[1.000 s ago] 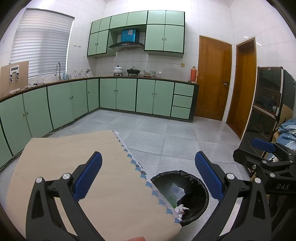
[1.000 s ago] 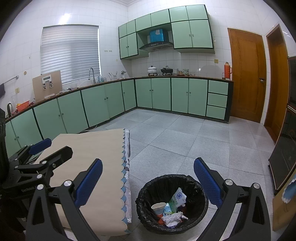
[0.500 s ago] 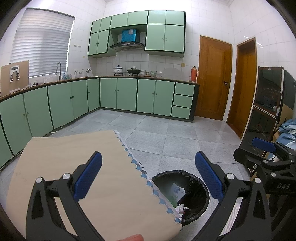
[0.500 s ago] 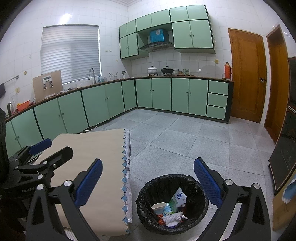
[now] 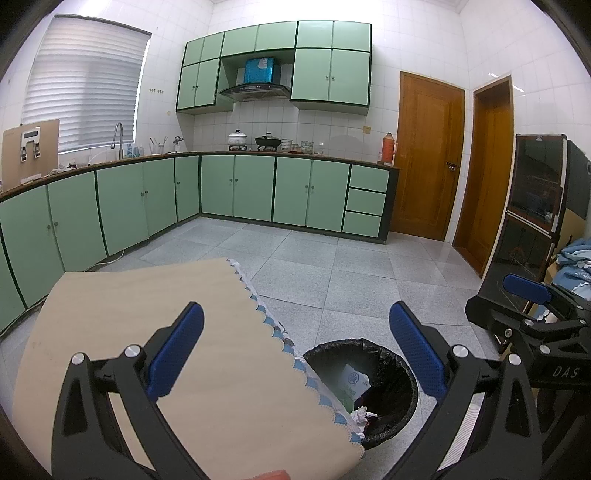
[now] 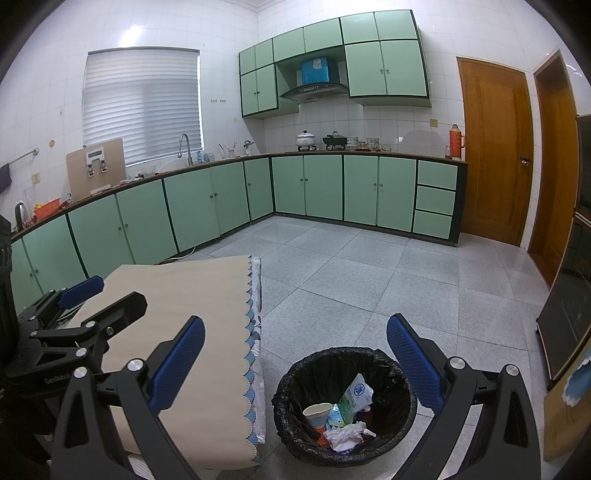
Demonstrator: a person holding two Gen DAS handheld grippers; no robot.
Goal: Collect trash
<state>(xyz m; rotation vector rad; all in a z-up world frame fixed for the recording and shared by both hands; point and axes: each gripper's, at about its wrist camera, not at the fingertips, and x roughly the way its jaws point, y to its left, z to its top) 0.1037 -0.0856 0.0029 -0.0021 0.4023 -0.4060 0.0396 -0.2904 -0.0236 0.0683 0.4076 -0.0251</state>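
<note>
The kitchen is evenly and brightly lit, a cool white wash with no harsh shadows. A soft glare patch sits on the glossy white wall tiles point(image 6: 133, 35) high up to the left of the right gripper's view, and a paler sheen lies on the tiled floor point(image 5: 439, 254) ahead and to the right of the left gripper, near the wooden door point(image 5: 430, 155). Daylight glows faintly through the closed window blind point(image 6: 142, 105). Both views are sharp throughout, with no motion blur. Fisheye distortion bows the green base cabinets point(image 5: 122, 206) and door frames toward the edges, and black vignetting fills the corners. The bin liner point(image 6: 317, 373) reads very dark, with little detail.
</note>
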